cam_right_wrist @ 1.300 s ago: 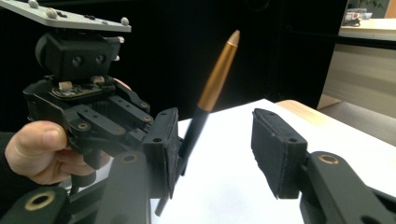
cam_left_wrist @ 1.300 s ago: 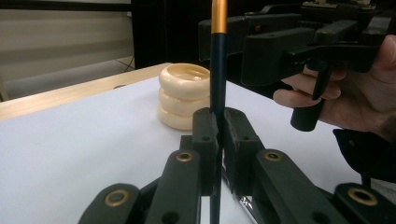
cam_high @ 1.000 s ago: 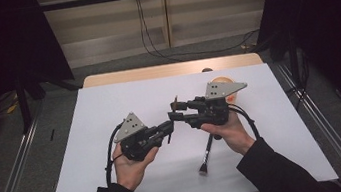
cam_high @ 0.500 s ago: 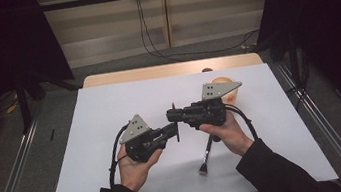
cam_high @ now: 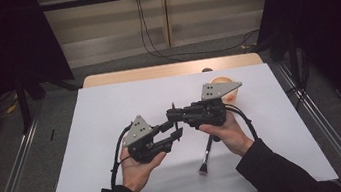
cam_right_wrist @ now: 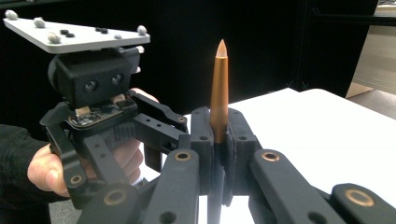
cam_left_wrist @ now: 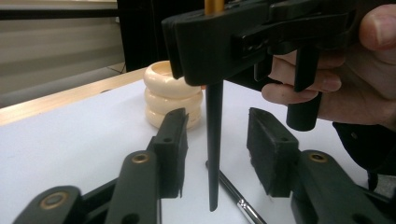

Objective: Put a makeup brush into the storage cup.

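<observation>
Currently right gripper (cam_high: 175,115) clamped tight on a slim pen-like stick (cam_right_wrist: 218,88), held upright: copper-gold pointed upper end rising above the jaws in the right gripper view, black lower shaft (cam_left_wrist: 214,149) hanging below them in the left gripper view.

Left gripper (cam_high: 173,132) just beside and slightly under the right one, jaws part-way apart, having just been opening. The stick's black lower shaft hangs in the gap between its two pads; daylight on both sides, neither pad touching it. Left gripper has hold of nothing.

Both grippers held above the white table sheet (cam_high: 110,109), near its middle, tips meeting. Person's hands wrapped round each handle.

Beyond the left gripper's jaws: cream ribbed ring stack (cam_left_wrist: 172,95) standing on the sheet. Below the right gripper, lying flat on the sheet: a thin brush-like tool (cam_high: 206,155), dark handle, metal ferrule, well clear of both sets of jaws.
</observation>
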Available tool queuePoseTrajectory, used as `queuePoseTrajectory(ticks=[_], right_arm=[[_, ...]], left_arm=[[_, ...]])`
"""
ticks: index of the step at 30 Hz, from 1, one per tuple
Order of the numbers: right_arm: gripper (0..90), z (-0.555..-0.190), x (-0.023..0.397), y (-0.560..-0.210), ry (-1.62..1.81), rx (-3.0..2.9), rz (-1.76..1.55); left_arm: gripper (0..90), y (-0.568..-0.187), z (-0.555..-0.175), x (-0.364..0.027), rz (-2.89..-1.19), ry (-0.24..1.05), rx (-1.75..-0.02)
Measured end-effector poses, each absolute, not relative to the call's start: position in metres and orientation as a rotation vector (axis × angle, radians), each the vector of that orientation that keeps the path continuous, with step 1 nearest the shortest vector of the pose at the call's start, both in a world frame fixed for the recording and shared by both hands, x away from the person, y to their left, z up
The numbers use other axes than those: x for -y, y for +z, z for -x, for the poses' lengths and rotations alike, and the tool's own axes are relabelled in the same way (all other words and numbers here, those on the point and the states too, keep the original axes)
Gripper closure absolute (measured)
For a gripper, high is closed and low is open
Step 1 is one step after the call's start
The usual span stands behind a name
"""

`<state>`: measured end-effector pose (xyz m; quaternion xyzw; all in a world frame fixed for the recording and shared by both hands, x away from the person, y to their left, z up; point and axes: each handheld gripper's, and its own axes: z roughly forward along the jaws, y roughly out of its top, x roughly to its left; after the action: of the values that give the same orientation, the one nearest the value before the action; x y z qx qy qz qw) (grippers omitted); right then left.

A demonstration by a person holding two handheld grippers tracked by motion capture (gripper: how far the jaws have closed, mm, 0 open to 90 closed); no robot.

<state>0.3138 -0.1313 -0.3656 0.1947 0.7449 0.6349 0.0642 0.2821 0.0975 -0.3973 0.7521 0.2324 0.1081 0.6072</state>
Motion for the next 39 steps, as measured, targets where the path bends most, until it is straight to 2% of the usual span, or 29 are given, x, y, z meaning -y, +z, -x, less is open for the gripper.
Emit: queuePoseTrajectory(ticks=[2,4,8,13,19,22,31,39], right_arm=[[83.7,-0.314,0.131,-0.365,1.918,-2.246,-0.586],[83.7,-0.313,0.132,-0.365,1.922,-2.244,-0.587],[83.7,-0.314,0.134,-0.364,1.921,-2.247,-0.586],[83.7,-0.315,0.135,-0.364,1.912,-2.25,-0.586],[83.7,-0.315,0.138,-0.363,1.915,-2.234,-0.593],[83.7,-0.315,0.139,-0.362,1.91,-2.229,-0.595],[83.7,-0.315,0.142,-0.36,1.9,-2.211,-0.59],[83.7,-0.315,0.144,-0.359,1.894,-2.198,-0.595]], left_arm=[[47.9,-0.397,-0.283,-0.098,-1.75,0.248,-0.557],[44.1,-0.398,-0.283,-0.097,-1.733,0.242,-0.576],[23.1,-0.396,-0.283,-0.097,-1.739,0.27,-0.633],[3.8,-0.396,-0.286,-0.1,-1.736,0.262,-0.671],[1.0,-0.395,-0.283,-0.102,-1.774,0.348,-0.585],[1.2,-0.397,-0.285,-0.103,-1.783,0.342,-0.565],[0.9,-0.398,-0.284,-0.106,-1.763,0.38,-0.6],[1.4,-0.396,-0.284,-0.126,-1.729,0.449,-0.655]])
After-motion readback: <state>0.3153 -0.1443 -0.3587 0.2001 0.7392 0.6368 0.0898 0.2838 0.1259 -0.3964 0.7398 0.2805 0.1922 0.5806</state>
